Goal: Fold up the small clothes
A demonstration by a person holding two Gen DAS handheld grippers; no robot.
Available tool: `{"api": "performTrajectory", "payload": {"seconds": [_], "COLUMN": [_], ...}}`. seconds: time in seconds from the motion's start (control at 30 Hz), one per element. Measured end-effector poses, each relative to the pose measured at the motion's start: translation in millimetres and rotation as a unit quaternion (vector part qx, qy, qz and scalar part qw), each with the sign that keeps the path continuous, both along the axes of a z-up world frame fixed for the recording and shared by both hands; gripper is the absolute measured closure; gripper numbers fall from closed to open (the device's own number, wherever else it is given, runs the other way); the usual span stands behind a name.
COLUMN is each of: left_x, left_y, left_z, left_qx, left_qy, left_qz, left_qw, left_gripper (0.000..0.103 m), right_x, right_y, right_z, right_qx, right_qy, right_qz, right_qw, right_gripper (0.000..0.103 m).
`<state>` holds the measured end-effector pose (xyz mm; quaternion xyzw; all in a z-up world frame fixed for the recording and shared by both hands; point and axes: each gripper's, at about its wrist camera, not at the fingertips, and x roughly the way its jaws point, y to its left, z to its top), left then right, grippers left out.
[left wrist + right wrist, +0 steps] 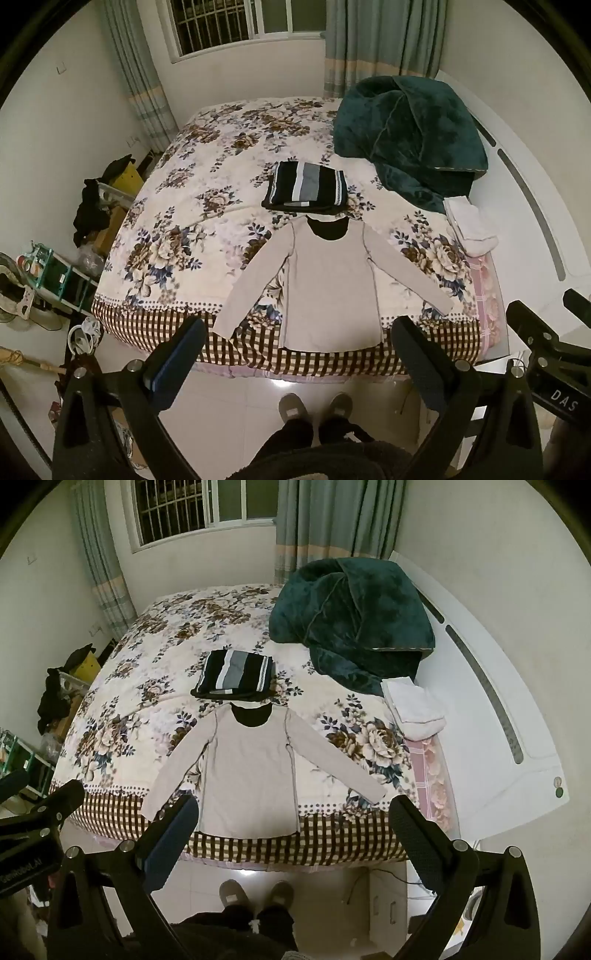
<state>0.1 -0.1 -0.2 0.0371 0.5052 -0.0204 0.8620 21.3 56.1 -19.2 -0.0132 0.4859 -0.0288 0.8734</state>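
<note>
My feet: slippers (312, 408) on the tile at 6 o'clock, me standing at the bed's edge.
Left gripper (299, 354): fingers spread wide, nothing in them, held above the hem.
Right gripper (295, 830): likewise released and empty.
Beige shirt (328, 288): flat on the floral bedspread (192, 177), sleeves splayed toward 8 and 4 o'clock, unfolded.
Done: striped garment (306, 182) folded at 12 o'clock.
Left: every fold on the shirt, I judge.
</note>
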Motion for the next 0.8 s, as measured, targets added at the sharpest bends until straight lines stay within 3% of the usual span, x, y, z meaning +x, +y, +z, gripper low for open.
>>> {"api": "performTrajectory", "payload": {"seconds": [0.8], "left_x": [3.6], "left_y": [1.0], "left_z": [2.4], "left_qx": [-0.005], "left_qy": [-0.004], "left_qz": [0.003], "left_qw": [1.0000], "left_gripper": [0.000], "right_x": [5.9], "right_y": [5.3], "right_z": [5.8], "right_qx": [-0.007], "right_qy": [-0.001], "right_qz": [0.002], "right_qw": [1.000], "right_gripper": [0.000]}}
